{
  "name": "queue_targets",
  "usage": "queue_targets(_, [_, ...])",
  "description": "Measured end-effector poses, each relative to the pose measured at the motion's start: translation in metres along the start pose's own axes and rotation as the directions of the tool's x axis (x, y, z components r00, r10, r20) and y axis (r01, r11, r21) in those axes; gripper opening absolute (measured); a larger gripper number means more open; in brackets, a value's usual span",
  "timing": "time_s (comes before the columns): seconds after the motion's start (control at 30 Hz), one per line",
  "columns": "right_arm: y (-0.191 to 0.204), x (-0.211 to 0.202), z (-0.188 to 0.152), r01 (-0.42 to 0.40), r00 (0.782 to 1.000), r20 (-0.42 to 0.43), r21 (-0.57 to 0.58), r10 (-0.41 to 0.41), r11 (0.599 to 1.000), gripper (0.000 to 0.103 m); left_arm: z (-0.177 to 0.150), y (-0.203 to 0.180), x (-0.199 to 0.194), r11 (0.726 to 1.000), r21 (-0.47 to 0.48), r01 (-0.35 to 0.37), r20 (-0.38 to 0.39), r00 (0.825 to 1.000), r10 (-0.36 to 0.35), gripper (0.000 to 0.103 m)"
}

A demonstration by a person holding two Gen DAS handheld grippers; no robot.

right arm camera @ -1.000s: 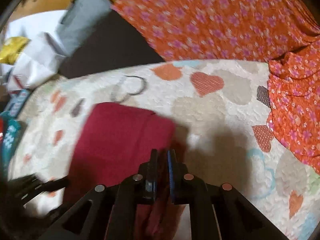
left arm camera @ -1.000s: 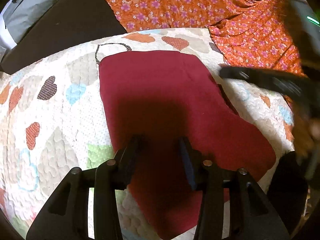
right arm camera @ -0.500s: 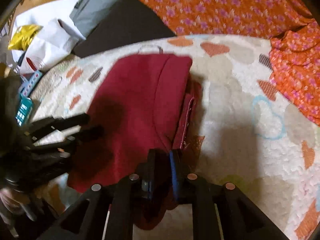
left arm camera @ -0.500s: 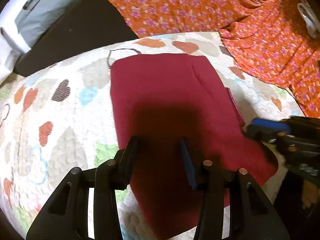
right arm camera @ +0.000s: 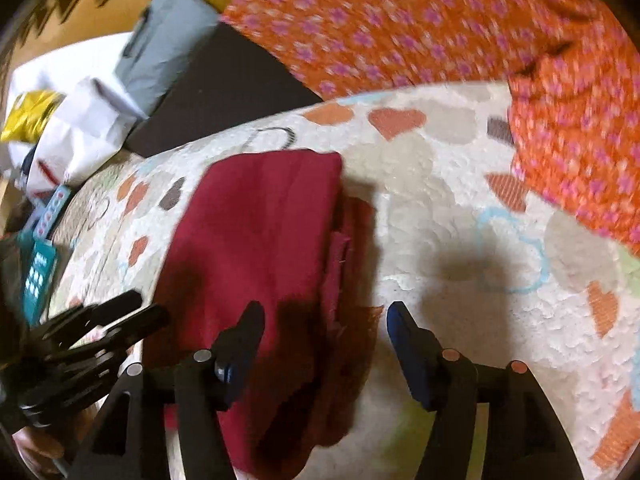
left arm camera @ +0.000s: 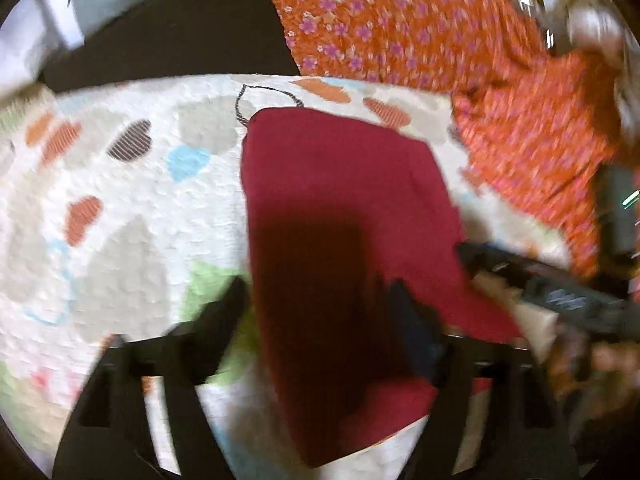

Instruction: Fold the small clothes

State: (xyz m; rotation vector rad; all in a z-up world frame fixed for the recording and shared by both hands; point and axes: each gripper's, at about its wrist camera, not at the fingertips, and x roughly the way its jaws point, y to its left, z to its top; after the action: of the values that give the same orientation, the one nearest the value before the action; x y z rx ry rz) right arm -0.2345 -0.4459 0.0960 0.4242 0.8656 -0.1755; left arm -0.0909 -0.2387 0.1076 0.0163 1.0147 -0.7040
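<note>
Red garment (right arm camera: 260,240) soft, limp, light; I'd pinch near hem. Both claws, left gripper (left arm camera: 320,308) and right gripper (right arm camera: 324,340), gape empty.

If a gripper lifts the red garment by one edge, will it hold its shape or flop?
Probably flop: the red garment lies limp on the quilt, with soft uneven layers along its right edge. It looks thin, so likely light. Being folded, the layers may slide apart unless pinched together. Both the left gripper and right gripper are open over it.
</note>
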Motion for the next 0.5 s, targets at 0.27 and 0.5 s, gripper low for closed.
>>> queue_targets(0.27, [-0.014, 0.056, 0.011, -0.159, 0.983, -0.082, 0.073, 0.165, 0.985, 0.068, 0.009, 0.001, 0.040, 1.000, 0.003, 0.027, -0.061, 0.998, -0.027, 0.087])
queue_targets(0.5, [-0.011, 0.061, 0.008, -0.233, 0.968, -0.064, 0.111, 0.241, 0.966, 0.054, 0.011, 0.011, 0.043, 0.995, -0.042, 0.085, -0.083, 0.993, -0.088, 0.076])
